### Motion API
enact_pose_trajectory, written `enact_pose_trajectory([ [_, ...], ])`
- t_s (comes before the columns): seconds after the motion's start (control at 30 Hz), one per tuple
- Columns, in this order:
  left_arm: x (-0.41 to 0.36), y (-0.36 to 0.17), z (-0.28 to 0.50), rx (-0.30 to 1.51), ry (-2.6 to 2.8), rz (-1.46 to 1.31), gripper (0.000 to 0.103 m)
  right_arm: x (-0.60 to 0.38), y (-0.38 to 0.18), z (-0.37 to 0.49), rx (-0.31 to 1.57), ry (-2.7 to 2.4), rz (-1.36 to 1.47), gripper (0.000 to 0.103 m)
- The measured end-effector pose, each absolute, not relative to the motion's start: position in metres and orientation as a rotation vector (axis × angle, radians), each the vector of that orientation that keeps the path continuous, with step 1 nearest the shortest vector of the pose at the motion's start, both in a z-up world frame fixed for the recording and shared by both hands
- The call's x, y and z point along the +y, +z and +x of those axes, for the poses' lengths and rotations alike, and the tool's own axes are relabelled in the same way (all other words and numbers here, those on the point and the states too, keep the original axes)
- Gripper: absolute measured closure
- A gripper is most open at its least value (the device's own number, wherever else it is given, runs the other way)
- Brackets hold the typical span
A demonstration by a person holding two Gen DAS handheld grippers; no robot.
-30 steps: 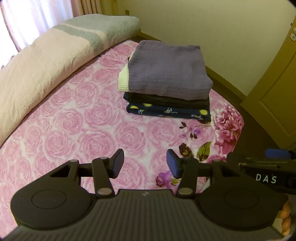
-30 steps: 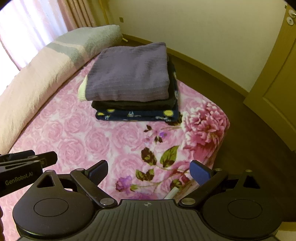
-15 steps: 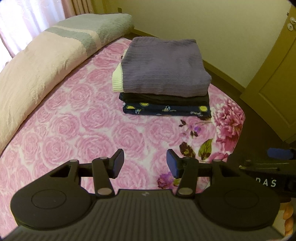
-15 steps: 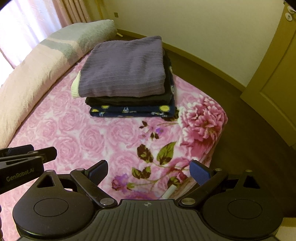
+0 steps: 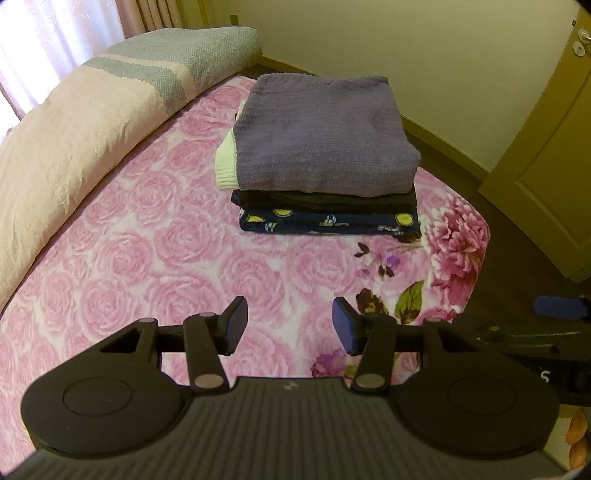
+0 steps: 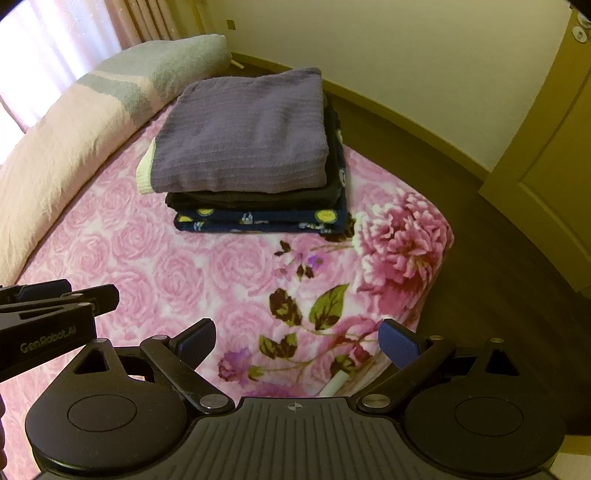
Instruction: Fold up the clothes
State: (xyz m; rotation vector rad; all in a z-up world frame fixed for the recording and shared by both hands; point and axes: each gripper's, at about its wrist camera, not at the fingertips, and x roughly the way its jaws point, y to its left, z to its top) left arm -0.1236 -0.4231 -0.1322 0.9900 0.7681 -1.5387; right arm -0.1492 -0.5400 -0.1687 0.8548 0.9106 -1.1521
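Pink roses cover the blanket (image 5: 155, 236) spread under me, and on it sits one stack of folded clothes (image 5: 325, 173), near the far corner of the bed, close to the edge beside the dark floor (image 6: 498, 266). I count three dark or coloured layers in that stack: one purple knit (image 5: 321, 133) on top, one black garment (image 5: 325, 199) under it, and one navy piece with yellow dots (image 5: 328, 221) at the bottom. One pale, cream-coloured edge (image 5: 226, 166) sticks out on the stack's left side below the purple knit; whether it belongs to the knit or is a separate garment I cannot tell. My left gripper (image 5: 290, 326) hangs above the bare blanket, well short of the stack, its two blue-padded fingers standing apart with nothing between them. My right gripper (image 6: 297, 341) hovers over the printed flowers and green leaves near the bed's right edge, its two fingers spread wider still and also empty. Each gripper shows at the margin of the other's view, so the two sit side by side. Along the left side of the bed lies one long rolled duvet (image 5: 74, 129), pale peach with a grey-blue end. One yellowish door (image 6: 546, 166) stands at the right, and a pink curtain (image 6: 122, 22) hangs beyond the duvet.
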Motion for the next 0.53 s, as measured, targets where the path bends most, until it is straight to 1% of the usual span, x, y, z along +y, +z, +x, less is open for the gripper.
enact_pose_trajectory([
  [0.07,-0.424,-0.13,-0.126,0.761,-1.539,0.982,0.056,-0.541,-0.168,-0.151,0.906,-1.154,0.851,0.006],
  [0.13,-0.426,-0.128,-0.129,0.753,-1.54,0.975,0.052,-0.543,-0.166,-0.153,0.902,-1.154,0.847,0.006],
  [0.43,-0.422,-0.114,-0.145,0.673,-1.554,0.905,0.052,-0.546,-0.161,-0.166,0.893,-1.151,0.827,0.006],
  [0.53,-0.419,-0.109,-0.146,0.681,-1.548,0.887,0.052,-0.545,-0.16,-0.171,0.894,-1.148,0.826,0.006],
])
